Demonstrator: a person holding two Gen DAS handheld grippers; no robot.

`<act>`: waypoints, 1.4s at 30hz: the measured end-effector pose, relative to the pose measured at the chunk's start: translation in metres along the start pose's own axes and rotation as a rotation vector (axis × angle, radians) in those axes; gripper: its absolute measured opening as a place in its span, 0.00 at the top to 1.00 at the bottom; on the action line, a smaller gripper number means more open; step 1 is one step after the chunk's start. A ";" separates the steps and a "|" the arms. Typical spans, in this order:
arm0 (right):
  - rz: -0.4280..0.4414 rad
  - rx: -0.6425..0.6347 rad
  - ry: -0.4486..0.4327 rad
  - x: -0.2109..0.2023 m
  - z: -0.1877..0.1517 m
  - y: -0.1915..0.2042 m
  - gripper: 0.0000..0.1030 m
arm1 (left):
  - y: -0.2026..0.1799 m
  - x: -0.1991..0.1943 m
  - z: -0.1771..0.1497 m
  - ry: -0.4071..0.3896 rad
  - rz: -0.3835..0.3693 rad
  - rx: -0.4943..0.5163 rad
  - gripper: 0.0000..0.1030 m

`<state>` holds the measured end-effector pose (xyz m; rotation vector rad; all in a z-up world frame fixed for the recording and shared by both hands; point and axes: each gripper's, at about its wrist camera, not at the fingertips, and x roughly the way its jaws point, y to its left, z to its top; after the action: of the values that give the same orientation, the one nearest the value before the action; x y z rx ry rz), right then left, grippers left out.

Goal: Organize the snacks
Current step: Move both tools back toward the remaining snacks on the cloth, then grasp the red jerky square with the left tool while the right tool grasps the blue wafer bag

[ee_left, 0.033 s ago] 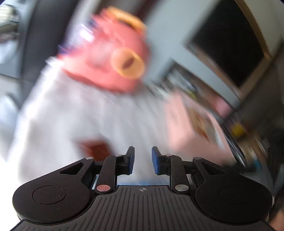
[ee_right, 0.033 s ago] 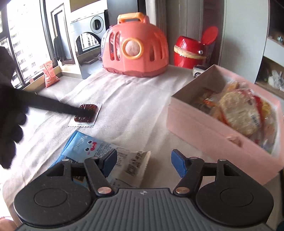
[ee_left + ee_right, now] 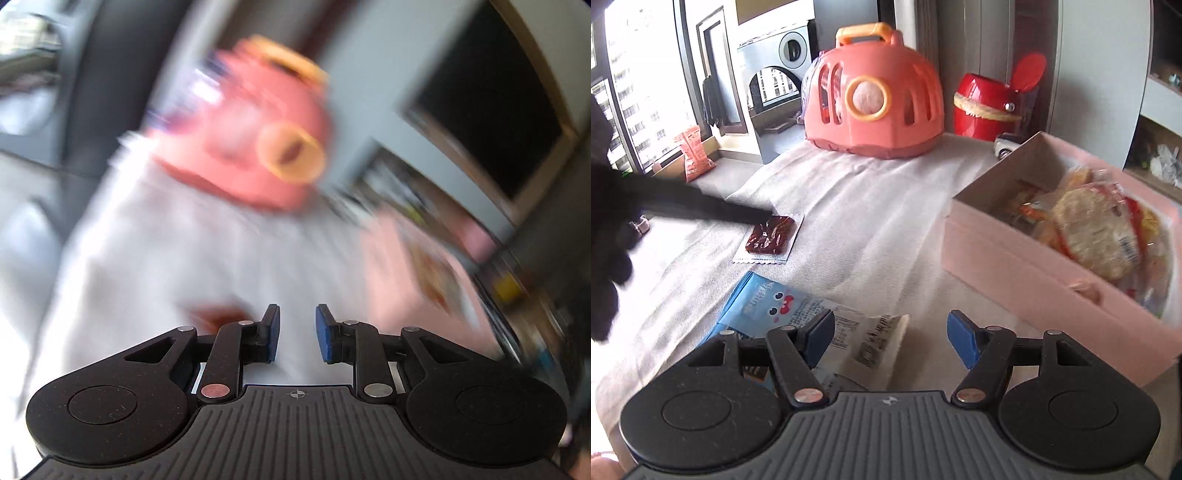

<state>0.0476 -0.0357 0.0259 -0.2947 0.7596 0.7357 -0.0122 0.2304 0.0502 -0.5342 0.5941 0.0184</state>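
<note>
A white cloth covers the surface point(image 3: 871, 221), with a window and a washing machine behind it on the left and a pink toy carrier point(image 3: 873, 98) at the back. Furthest left in the right wrist view, the left hand-held gripper point(image 3: 764, 216) reaches in as a dark blurred shape, its tip touching a flat clear sachet of dark red snack point(image 3: 771, 235); in its own smeared view its fingers stand narrowly apart with nothing visibly between them, so it looks released. That sachet should be light, thin and limp, lying flush on the cloth: best pinched by its sealed edge. Nearer, a blue and white snack packet point(image 3: 798, 314) lies flat, partly under the right hand-held gripper point(image 3: 890, 334), whose jaws are half spread and hold nothing. The packet is probably slick, crinkly film, light and easily crushed; a corner or crimped end suits. To the right, the pink box point(image 3: 1034, 273) already holds several wrapped snacks
</note>
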 end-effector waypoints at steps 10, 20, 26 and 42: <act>0.074 0.016 0.000 0.011 -0.008 0.017 0.34 | 0.014 0.042 -0.005 0.089 0.121 -0.082 0.75; 0.093 -0.110 -0.044 -0.047 -0.037 0.020 0.31 | -0.041 0.069 -0.019 0.173 0.075 0.253 0.74; 0.160 -0.385 -0.019 -0.048 -0.051 0.058 0.25 | -0.044 0.056 -0.023 0.164 0.073 0.258 0.74; 0.096 0.111 -0.020 -0.006 -0.025 -0.036 0.23 | -0.035 0.045 -0.022 0.158 0.107 0.248 0.74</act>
<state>0.0570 -0.0767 0.0123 -0.1505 0.7970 0.7831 0.0191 0.1834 0.0273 -0.2643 0.7670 0.0039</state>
